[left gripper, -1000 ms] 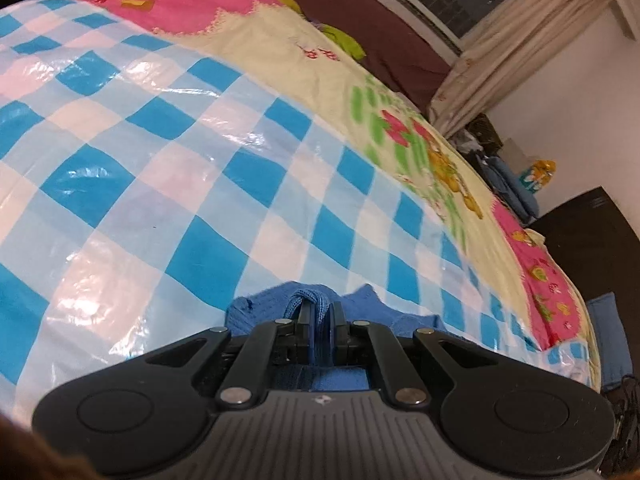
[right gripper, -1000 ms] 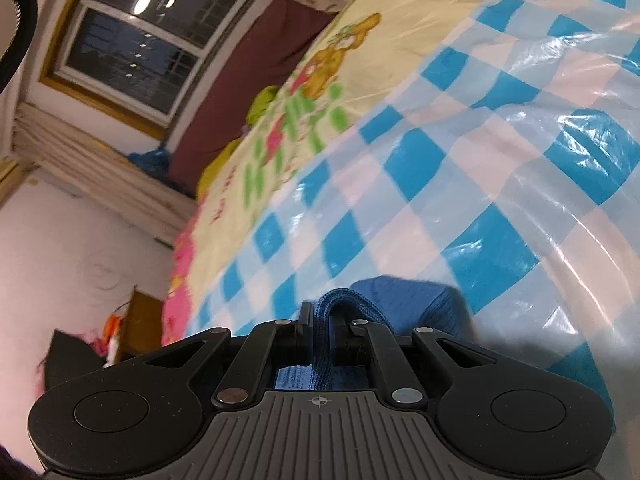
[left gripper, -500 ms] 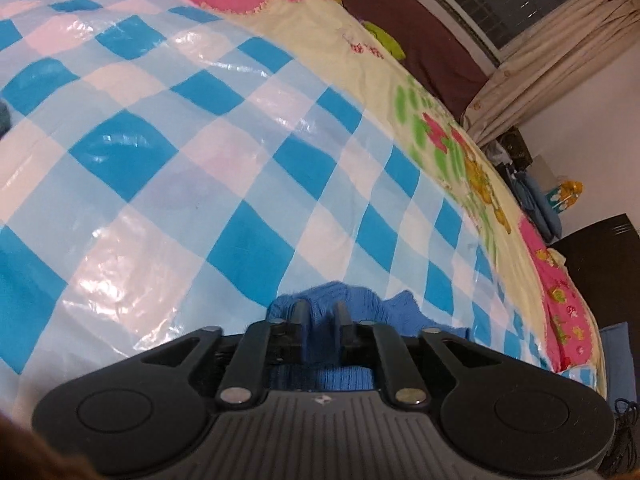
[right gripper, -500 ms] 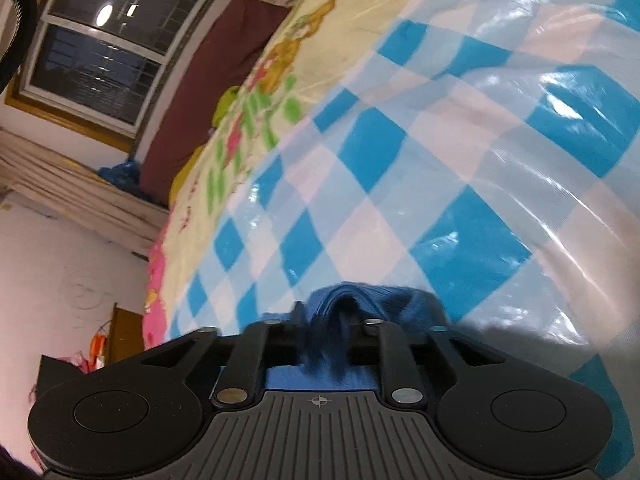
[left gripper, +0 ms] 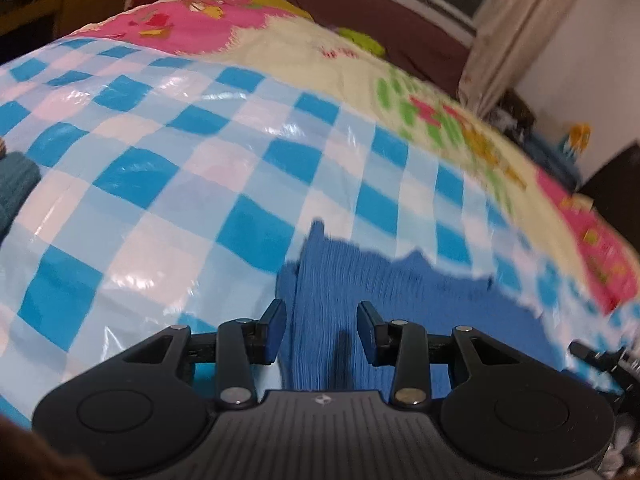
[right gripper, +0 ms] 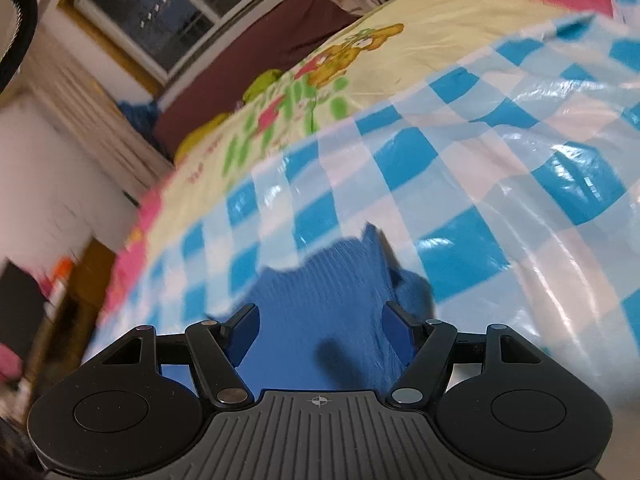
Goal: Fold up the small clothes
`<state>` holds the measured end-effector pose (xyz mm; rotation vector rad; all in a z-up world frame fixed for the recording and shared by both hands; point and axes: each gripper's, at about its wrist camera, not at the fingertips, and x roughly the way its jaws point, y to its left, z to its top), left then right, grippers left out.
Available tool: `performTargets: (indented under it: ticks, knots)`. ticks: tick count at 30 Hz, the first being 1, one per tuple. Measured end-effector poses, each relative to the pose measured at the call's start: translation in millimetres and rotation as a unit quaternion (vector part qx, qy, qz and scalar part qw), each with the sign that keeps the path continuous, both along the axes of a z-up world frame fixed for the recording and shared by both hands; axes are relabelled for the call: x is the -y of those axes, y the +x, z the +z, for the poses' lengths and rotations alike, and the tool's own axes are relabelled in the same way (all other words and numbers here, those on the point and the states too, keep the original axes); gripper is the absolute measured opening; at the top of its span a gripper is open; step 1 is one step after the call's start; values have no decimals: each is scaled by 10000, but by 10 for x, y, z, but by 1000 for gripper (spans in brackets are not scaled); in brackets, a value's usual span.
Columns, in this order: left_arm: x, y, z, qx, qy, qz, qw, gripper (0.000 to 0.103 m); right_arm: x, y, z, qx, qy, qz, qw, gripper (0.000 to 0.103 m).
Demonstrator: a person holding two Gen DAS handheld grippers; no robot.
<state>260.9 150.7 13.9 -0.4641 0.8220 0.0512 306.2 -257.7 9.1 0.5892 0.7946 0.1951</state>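
Both tongs just let go! My left tongs [left gripper: 322, 330] and right tongs [right gripper: 320, 332] now gape over the blue knit garment [left gripper: 340, 288], which lies flat on the checkered sheet [left gripper: 160, 184]. That fold looks laid; next grip needed.

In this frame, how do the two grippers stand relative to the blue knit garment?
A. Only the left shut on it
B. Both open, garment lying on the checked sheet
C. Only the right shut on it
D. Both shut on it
B: the left gripper and right gripper both show spread jaws, with the blue knit garment lying loose on the checked sheet.
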Motion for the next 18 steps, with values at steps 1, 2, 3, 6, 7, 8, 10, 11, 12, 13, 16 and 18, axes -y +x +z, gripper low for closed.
performTargets:
  ticks: [1,2,3,6,7,8,10,11,12,13,16,18]
  knots:
    - [42,16,-37,-90,100,18,9999,41,-13,-12,-21,-18,-66,15,10000,69]
    - [72,27,-72,-169,209,38,9996,41,-16,-16,-42,-51,-122,-6,9999,69]
    - [89,31,-111,-229,302,69,9993,39,-21,-19,-56,-87,-207,-22,9997,69]
    - [71,-28,-184,-300,280,93,9991,35,-45,-7,-109,-188,-622,9,9979,55]
    - [58,-38,-200,-322,291,120,9990,34,-41,8,-142,-285,-733,-19,9969,42]
    - [45,-56,-209,-341,296,157,9989,33,-23,15,-180,-378,-804,-80,9960,35]
    - [12,-98,-225,-366,266,243,9987,32,50,17,-248,-457,-705,-222,9962,33]
    - [-4,-122,-226,-366,229,279,9987,32,81,13,-259,-490,-680,-320,9960,32]
    - [-18,-144,-221,-362,205,314,9986,32,94,6,-255,-496,-658,-340,9960,32]
    - [-33,-176,-209,-344,185,368,9986,32,91,0,-235,-497,-683,-340,9959,32]
    - [-76,-271,-171,-253,56,428,9987,32,-6,-38,-79,-322,-1115,-273,9929,37]
    - [-93,-338,-161,-218,5,443,9988,32,-115,-86,72,-76,-1485,-219,9886,38]
